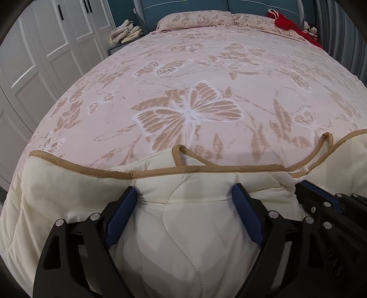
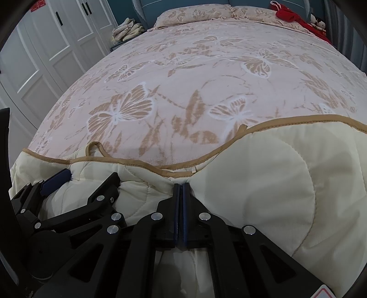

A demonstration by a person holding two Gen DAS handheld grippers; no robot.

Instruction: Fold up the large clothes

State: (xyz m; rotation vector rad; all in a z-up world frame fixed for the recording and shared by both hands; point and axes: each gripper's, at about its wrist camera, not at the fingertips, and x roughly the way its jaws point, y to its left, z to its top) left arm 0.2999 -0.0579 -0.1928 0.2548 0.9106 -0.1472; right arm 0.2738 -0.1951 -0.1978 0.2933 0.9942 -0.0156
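A cream quilted garment (image 1: 195,229) with tan trim lies bunched along the near edge of the bed and spreads to the right (image 2: 263,172). Two tan strap loops (image 1: 183,153) stick out from its trim. My left gripper (image 1: 185,194) stands wide open over the bunched fabric, which bulges up between its blue pads (image 1: 128,206). It also shows at the left of the right wrist view (image 2: 89,178). My right gripper (image 2: 181,186) is shut, its tips pinching the garment just under the trim where the folds gather. Its dark frame shows at the right of the left wrist view (image 1: 302,183).
The bed is covered by a pink blanket with tan butterflies (image 1: 183,91). Matching pillows (image 1: 195,19) and a red cloth (image 1: 286,23) lie at the head. White wardrobe doors (image 1: 45,57) stand to the left, with a pile of folded cloth (image 1: 126,32) beside the bed.
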